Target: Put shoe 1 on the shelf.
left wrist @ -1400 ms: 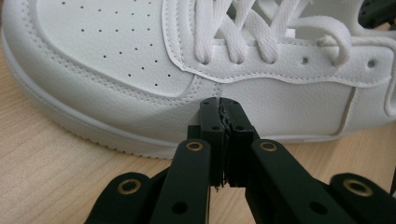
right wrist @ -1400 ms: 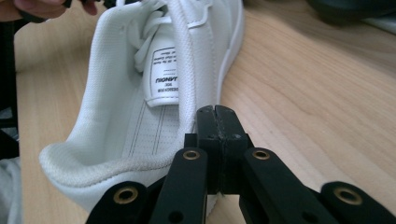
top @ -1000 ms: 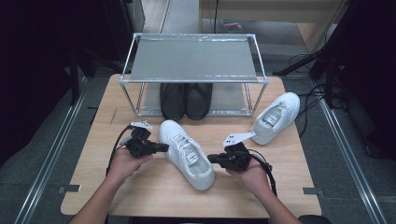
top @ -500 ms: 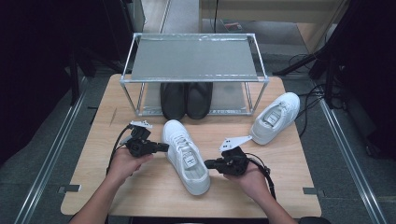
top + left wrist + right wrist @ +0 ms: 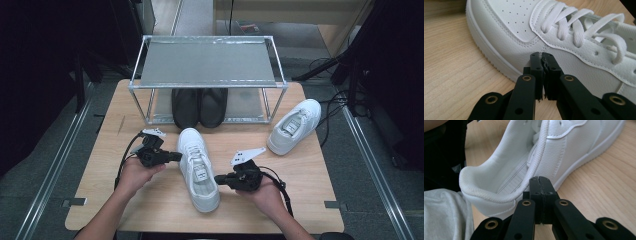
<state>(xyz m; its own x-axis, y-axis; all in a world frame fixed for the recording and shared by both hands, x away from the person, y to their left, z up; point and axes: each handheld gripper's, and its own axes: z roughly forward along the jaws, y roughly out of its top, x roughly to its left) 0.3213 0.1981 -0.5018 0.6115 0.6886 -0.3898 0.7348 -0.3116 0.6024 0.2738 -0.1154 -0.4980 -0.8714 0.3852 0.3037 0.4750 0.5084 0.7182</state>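
Both grippers, left gripper (image 5: 172, 157) and right gripper (image 5: 219, 179), are black with brass-ringed rivets (cables trailing); each carries a grey three-cornered plate.

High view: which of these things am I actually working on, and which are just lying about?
In the job:
- white shoe at the table's middle
- left gripper, shut, at its side
- right gripper, shut, near its heel

Lying about:
- second white shoe, far right
- black shoes under the metal rack

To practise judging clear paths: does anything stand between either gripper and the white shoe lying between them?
Nothing visible does. The left gripper meets the white shoe at its side, the right gripper at its heel collar, both with shut jaws.
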